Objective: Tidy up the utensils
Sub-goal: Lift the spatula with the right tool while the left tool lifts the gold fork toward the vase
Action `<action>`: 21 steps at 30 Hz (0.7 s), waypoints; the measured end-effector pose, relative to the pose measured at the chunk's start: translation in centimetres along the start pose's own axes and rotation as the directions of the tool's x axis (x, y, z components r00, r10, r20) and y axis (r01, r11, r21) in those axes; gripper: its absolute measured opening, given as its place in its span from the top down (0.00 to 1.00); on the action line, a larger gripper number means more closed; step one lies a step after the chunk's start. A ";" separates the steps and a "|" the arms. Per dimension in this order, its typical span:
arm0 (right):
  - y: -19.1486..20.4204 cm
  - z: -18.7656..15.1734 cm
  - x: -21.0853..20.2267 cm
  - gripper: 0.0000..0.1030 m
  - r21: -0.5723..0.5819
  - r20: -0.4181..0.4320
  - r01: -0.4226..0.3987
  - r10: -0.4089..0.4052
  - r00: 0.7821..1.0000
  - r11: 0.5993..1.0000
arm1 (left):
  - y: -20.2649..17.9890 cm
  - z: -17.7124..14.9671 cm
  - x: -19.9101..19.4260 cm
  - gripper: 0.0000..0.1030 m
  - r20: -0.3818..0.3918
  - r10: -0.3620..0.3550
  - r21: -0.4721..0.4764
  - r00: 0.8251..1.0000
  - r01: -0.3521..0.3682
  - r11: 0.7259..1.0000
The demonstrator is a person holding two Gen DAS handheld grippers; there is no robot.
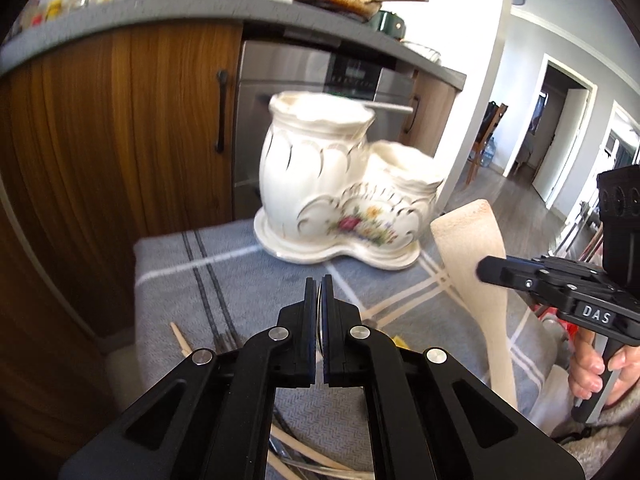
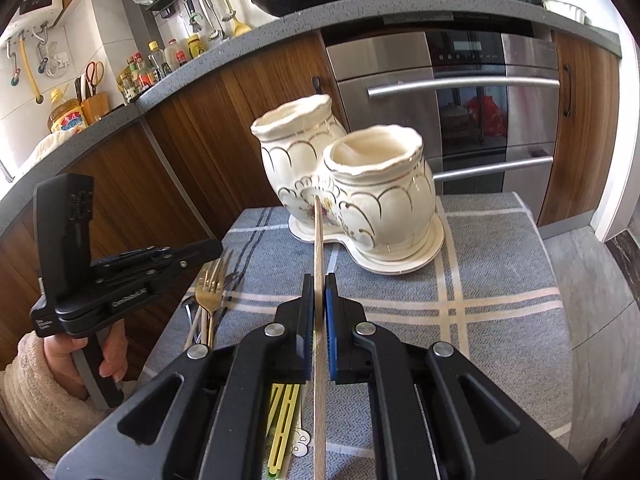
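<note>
the right gripper [image 2: 320, 280] clenched a wooden spatula [image 2: 319, 240], its long axis pointing up-frame at the ceramic holder [image 2: 360, 184] just ahead. the left gripper [image 1: 319, 284] was clenched on a thin metal utensil [image 1: 320, 312], holder at upper centre.

Daylight enters from the room at 3 o'clock in my left view, leaving the wall [image 1: 486, 60] there bright. The holder [image 1: 340, 184] ahead is motion-blurred in that view but sharp in my right view. Glare streaks the oven [image 2: 460, 92] at 1 o'clock. Both views bend the counter [image 2: 360, 8] into an arc, with black vignette corners. Shadows are soft.
</note>
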State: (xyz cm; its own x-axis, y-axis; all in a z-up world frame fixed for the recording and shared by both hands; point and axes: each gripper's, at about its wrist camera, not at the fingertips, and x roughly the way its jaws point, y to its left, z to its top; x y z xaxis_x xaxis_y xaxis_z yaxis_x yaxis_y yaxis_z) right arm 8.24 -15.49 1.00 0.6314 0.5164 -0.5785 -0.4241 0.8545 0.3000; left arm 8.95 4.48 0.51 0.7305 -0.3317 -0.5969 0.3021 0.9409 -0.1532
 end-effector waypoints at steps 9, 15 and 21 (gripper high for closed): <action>0.7 0.9 -1.9 0.95 -0.016 0.069 0.009 -0.008 0.998 1.000 | -2.5 1.3 -3.9 0.97 0.100 0.021 0.090 0.995 -0.030 0.995; 1.2 1.5 -3.3 0.95 -0.040 0.123 0.027 -0.022 0.992 0.999 | -2.7 2.3 -5.6 0.97 0.155 0.042 0.105 0.987 -0.059 0.993; 1.4 2.5 -4.3 0.95 -0.051 0.162 0.037 -0.028 0.986 0.998 | -2.8 3.5 -7.3 0.97 0.223 0.077 0.128 0.972 -0.107 0.986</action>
State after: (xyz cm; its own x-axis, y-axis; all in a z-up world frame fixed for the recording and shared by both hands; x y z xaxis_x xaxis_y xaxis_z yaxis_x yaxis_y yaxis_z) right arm 6.59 -16.35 5.81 0.7398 0.4944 -0.4563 -0.4330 0.8690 0.2395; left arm 4.92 3.98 8.05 0.8696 -0.2655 -0.4163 0.2981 0.9544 0.0140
